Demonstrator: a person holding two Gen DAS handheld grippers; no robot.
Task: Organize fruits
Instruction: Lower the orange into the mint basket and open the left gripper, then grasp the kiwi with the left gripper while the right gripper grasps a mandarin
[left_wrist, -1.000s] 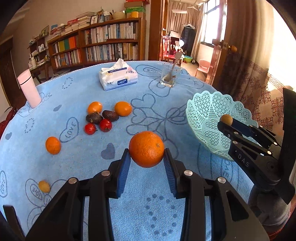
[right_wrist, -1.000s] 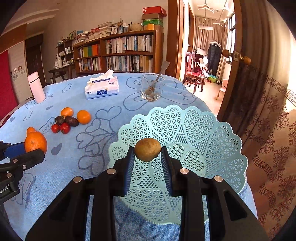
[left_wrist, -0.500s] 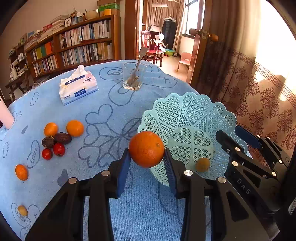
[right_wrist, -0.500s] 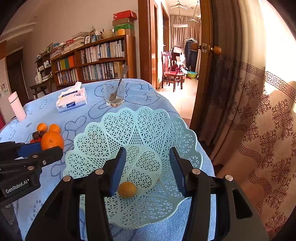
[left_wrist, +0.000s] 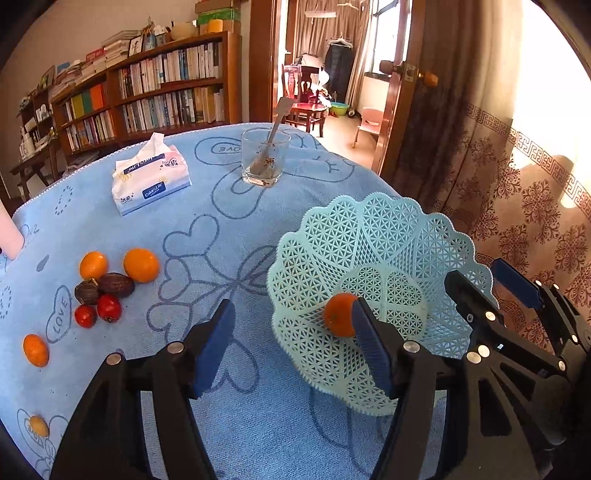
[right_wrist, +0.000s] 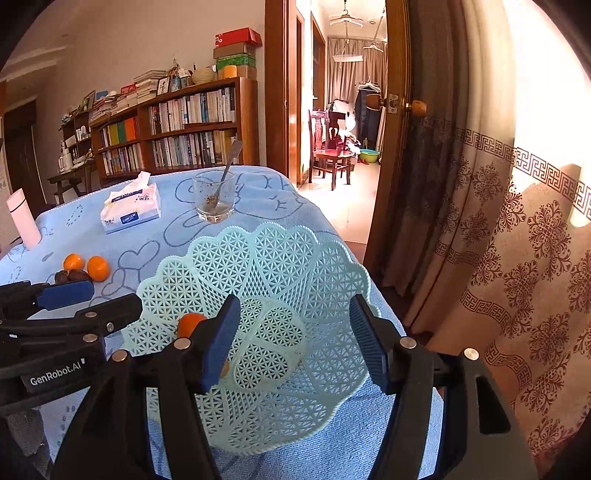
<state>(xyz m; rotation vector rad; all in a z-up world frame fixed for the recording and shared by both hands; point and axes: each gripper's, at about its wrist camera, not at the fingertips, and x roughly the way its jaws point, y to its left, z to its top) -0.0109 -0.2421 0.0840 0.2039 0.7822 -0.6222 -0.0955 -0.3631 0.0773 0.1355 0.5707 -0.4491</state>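
Observation:
A pale green lattice basket (left_wrist: 373, 236) stands near the table's right edge. One big orange (left_wrist: 336, 314) lies inside it, also showing as the orange (right_wrist: 188, 322) in the right wrist view. My left gripper (left_wrist: 291, 347) hangs over the basket's near rim, its jaws opening with nothing between them. My right gripper (right_wrist: 295, 343) hovers over the basket (right_wrist: 280, 258), its jaws opening and empty too. A small brownish fruit (right_wrist: 225, 369) peeks out behind its left finger. More fruit lies on the blue cloth: oranges (left_wrist: 140, 265), dark fruits (left_wrist: 115, 284) and red tomatoes (left_wrist: 109, 307).
A tissue pack (left_wrist: 149, 181) and a glass with a spoon (left_wrist: 264, 158) stand at the back of the table. A pink bottle (right_wrist: 23, 218) is at the far left. Small orange fruits (left_wrist: 36, 350) lie near the left edge. A curtain and doorway are on the right.
The left gripper carried the big orange right to the basket and let it go. The right gripper released the small brownish fruit into the basket and spread its jaws wider.

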